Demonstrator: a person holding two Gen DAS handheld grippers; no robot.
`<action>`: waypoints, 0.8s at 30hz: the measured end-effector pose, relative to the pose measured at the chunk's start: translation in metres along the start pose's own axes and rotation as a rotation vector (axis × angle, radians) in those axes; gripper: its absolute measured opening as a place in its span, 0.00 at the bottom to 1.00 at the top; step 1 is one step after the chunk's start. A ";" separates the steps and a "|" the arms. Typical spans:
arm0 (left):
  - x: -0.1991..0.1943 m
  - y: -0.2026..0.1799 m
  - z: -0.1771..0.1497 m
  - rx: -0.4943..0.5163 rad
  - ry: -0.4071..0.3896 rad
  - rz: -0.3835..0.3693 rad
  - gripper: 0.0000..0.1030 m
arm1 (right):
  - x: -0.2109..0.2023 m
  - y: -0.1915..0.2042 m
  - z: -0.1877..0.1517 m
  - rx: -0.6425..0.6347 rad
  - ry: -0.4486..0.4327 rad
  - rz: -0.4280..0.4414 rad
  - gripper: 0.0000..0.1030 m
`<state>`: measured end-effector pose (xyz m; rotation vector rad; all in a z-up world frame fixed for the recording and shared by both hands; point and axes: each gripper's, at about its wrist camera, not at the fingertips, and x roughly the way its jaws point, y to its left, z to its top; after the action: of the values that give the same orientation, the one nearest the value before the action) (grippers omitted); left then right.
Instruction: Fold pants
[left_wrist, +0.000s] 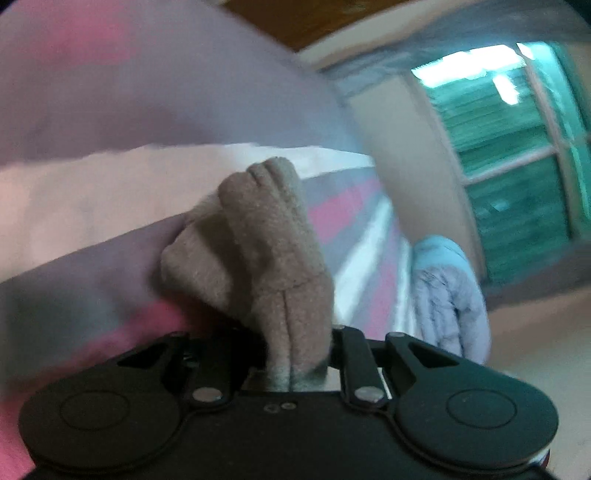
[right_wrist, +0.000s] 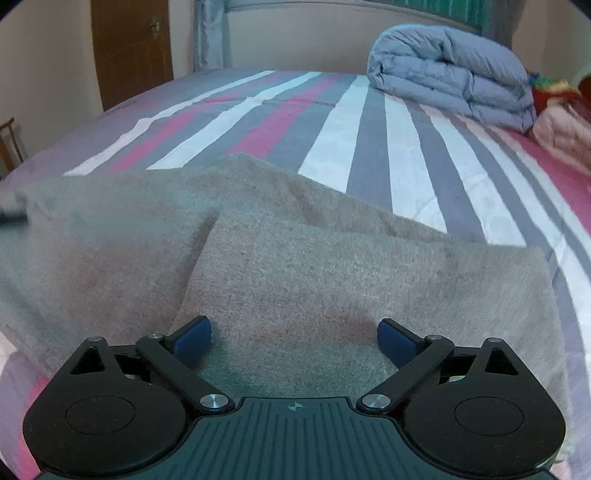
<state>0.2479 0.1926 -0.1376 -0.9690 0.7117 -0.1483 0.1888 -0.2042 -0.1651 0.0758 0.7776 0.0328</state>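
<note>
While my left claw (left_wrist: 295, 354) is clamped on a bunched fold of the tan fleece pants (right_wrist: 295, 266), lifting it over the striped bed (right_wrist: 369, 147), my right claw (right_wrist: 294, 341) hangs spread wide above the pants lying flat there, near a folded grey duvet (right_wrist: 450, 74).

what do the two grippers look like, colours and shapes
Both are matte black, with two round disc housings and silver pivot screws on thin linkage bars. The right gripper has blue finger pads and a dark ribbed body with a small crosshair mark. The left gripper has a smooth black body; its pads are hidden. No cables or sleeves show.
</note>
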 end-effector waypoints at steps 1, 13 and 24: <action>-0.002 -0.011 0.000 0.027 0.000 -0.018 0.08 | -0.002 0.001 0.000 -0.009 -0.003 -0.004 0.93; 0.003 -0.157 -0.075 0.405 0.168 -0.213 0.08 | -0.018 -0.011 -0.005 0.024 0.021 0.052 0.93; 0.053 -0.211 -0.219 0.640 0.348 -0.212 0.08 | -0.077 -0.116 -0.023 0.236 -0.033 0.039 0.93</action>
<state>0.1947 -0.1050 -0.0749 -0.3995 0.8063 -0.7008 0.1182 -0.3229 -0.1371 0.3149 0.7449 -0.0232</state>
